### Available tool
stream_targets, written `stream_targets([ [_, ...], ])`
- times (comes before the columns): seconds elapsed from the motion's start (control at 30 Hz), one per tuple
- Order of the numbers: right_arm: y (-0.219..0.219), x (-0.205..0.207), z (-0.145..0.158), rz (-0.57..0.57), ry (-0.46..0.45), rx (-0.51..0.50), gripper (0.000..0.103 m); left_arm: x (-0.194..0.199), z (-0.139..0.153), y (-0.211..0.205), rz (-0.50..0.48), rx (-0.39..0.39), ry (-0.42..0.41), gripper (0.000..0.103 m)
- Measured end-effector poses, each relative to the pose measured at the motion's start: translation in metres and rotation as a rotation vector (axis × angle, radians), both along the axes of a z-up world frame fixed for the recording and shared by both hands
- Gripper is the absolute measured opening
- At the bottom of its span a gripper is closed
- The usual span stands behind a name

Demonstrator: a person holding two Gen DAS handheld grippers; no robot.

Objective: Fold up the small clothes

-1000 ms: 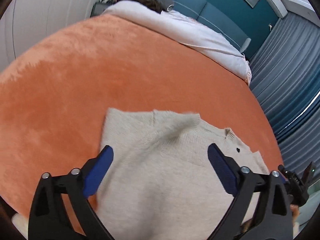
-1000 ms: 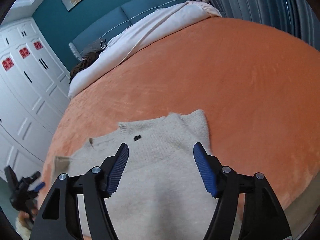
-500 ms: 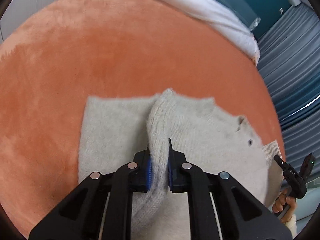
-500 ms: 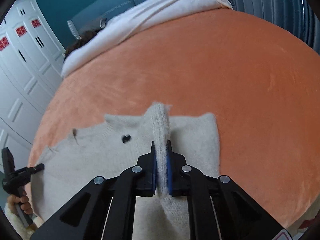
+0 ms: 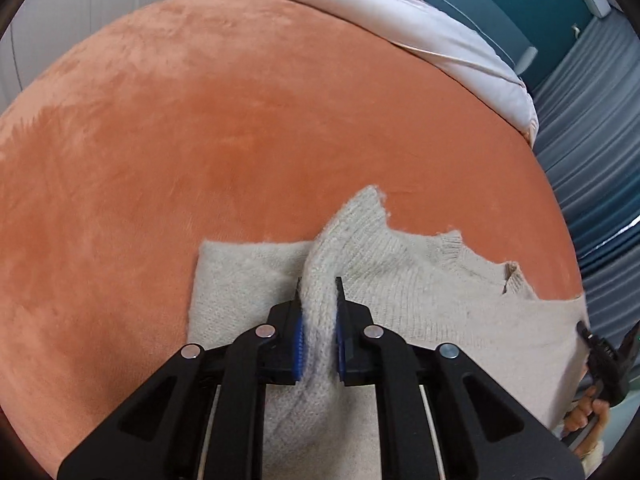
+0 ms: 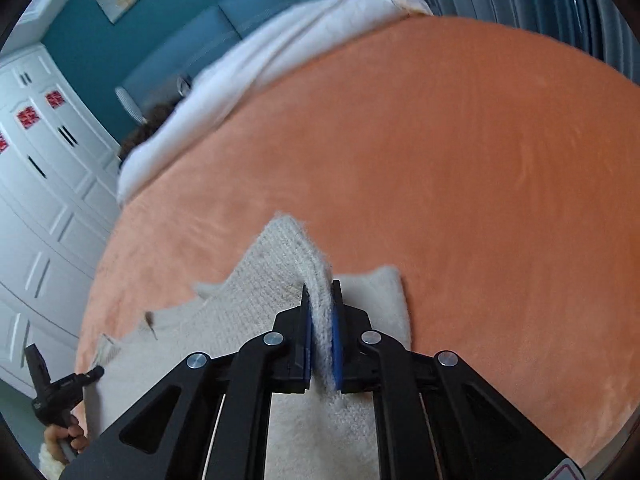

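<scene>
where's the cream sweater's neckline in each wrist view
Left wrist view: the neckline sits right of centre, right of the left gripper.
Right wrist view: the neckline sits left of centre, left of the right gripper.
Shared landmark: the white duvet beyond the orange blanket.

Sweater [image 5: 400, 280] hem cut off at bottom edge in both wrist views — black gripper frames cover its lower middle. Pinched fold hidden between pads [image 5: 298, 340]. Upper left of right view: white bedding [image 6: 280, 52] motion-blurred — detail unreadable.
</scene>
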State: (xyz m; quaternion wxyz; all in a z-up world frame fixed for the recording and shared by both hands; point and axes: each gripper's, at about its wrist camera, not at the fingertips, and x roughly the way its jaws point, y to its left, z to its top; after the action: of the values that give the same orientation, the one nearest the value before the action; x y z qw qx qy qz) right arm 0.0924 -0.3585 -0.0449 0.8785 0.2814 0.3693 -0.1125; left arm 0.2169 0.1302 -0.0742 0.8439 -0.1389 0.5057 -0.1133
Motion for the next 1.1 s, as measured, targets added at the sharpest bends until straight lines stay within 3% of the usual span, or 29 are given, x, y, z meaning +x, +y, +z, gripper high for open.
stream_targets([
  [0.03,0.000,0.005,-0.008,0.000,0.039,-0.024,0.007,0.003,-0.006,-0.002,-0.003,0.015,0.015,0.012],
  [0.1,0.000,0.024,-0.046,0.039,0.214,-0.037,0.008,0.007,-0.021,-0.003,0.007,0.020,0.054,0.013],
  [0.13,0.001,0.025,-0.054,0.040,0.239,-0.033,0.008,0.006,-0.021,-0.001,0.022,0.005,0.050,0.014],
  [0.2,0.008,0.015,-0.032,0.014,0.173,-0.061,0.017,-0.001,-0.007,0.002,0.050,-0.014,0.034,0.019],
  [0.3,0.040,-0.013,0.015,-0.002,0.049,-0.132,0.019,-0.025,0.031,0.006,0.077,0.032,-0.057,0.036],
  [0.37,0.082,-0.022,0.030,0.107,0.004,-0.134,0.019,-0.053,0.059,-0.004,0.058,0.030,-0.139,0.048],
  [0.43,0.134,-0.021,0.027,0.241,-0.005,-0.089,0.019,-0.084,0.072,-0.029,0.019,-0.025,-0.169,0.063],
  [0.53,0.230,-0.016,0.006,0.474,0.024,-0.036,0.019,-0.116,0.066,-0.070,-0.076,-0.074,-0.144,0.064],
  [0.6,0.272,-0.019,-0.008,0.568,0.048,-0.031,0.019,-0.127,0.055,-0.089,-0.116,-0.071,-0.117,0.064],
  [0.63,0.281,-0.022,-0.015,0.601,0.056,-0.005,0.017,-0.131,0.048,-0.092,-0.109,-0.069,-0.098,0.059],
  [0.67,0.282,-0.023,-0.023,0.603,0.056,0.021,0.009,-0.132,0.042,-0.091,-0.102,-0.061,-0.087,0.059],
  [0.73,0.274,-0.021,-0.036,0.583,0.093,-0.017,0.007,-0.132,0.032,-0.083,-0.072,-0.002,-0.083,0.059],
  [0.8,0.242,-0.022,-0.045,0.518,0.111,0.018,0.000,-0.133,0.023,-0.068,-0.041,0.013,-0.070,0.059],
  [0.93,0.182,-0.043,-0.045,0.382,0.161,-0.056,0.000,-0.130,0.001,-0.020,0.046,0.077,-0.019,0.057],
  [0.97,0.172,-0.050,-0.043,0.350,0.178,-0.083,0.000,-0.131,-0.004,-0.009,0.058,0.073,-0.008,0.053],
  [1.1,0.140,-0.059,-0.040,0.228,0.222,-0.134,0.000,-0.139,-0.014,0.007,0.034,0.079,-0.026,0.045],
])
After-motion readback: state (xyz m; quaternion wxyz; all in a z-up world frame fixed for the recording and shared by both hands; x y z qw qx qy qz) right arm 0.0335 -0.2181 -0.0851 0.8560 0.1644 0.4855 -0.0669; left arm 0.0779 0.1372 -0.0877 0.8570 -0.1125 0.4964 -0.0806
